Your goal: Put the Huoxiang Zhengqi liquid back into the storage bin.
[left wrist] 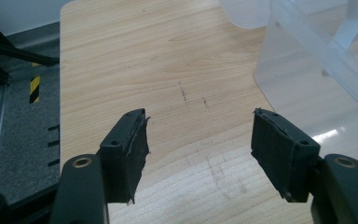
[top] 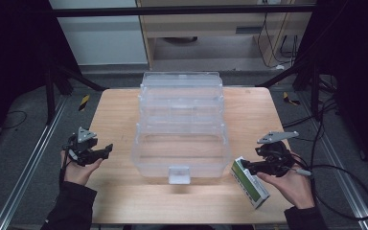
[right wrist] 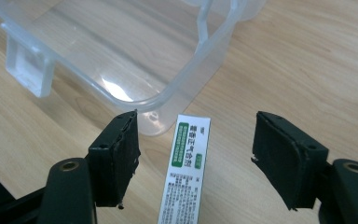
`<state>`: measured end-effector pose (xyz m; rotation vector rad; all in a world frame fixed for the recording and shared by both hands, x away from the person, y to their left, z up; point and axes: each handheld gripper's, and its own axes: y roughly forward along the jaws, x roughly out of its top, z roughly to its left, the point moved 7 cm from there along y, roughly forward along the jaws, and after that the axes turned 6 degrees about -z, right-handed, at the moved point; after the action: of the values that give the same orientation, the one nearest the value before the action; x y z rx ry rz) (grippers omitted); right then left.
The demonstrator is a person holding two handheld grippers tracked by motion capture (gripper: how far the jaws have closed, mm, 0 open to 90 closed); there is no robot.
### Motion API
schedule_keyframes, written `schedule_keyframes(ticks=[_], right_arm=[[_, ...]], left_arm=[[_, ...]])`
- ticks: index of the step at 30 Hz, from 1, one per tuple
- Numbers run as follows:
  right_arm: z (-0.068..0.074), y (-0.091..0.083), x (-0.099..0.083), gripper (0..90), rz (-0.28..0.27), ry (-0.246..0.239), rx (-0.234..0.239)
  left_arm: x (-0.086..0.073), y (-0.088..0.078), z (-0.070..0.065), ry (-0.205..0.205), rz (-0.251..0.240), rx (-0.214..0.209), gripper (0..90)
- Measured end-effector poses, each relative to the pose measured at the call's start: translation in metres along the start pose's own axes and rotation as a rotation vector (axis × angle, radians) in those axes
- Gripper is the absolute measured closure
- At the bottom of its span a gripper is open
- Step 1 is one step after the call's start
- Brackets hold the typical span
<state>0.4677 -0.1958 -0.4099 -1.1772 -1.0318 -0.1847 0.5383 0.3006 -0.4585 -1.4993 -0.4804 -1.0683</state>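
At the near right corner of the table (top: 124, 201), just beside the clear bin: a slim white-and-green carton (top: 250, 182), lying flat on the wood, long side angled toward the corner. Looks like a medicine-style box; green panel with white characters, dense small print below, too fine to read in the right gripper view. Lined up between the jaws of the right gripper (top: 246, 167), pads standing wide on either side, not touching the cardboard, nothing gripped. Probably poised that way for a pinch across the narrow width, the easiest hold on so thin a box. Right next door, the clear plastic storage bin (top: 181, 129), lid swung back behind it, latch tab at the front, interior bare; likely opened as the drop spot. Over on the far side, left gripper (top: 106, 149) hovering over bare wood by the bin's wall, jaws spread wide, holding nothing, seemingly waiting out of the way.
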Motion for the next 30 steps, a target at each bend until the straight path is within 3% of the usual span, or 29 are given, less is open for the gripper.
schedule_keyframes(ticks=[12, 21, 30], right_arm=[[0.007, 0.002, -0.012, 37.7, 0.119, -0.006, 0.006], [0.009, 0.006, -0.019, 41.2, 0.196, 0.036, 0.013], [0.008, 0.009, -0.027, 44.0, 0.259, 0.037, 0.014]], left_arm=[[0.002, -0.003, 0.001, 0.000, -0.003, 0.009, 35.0], [-0.003, 0.000, 0.004, -0.003, 0.013, 0.013, 34.9], [-0.003, 0.001, 0.003, 0.003, 0.022, 0.015, 35.6]])
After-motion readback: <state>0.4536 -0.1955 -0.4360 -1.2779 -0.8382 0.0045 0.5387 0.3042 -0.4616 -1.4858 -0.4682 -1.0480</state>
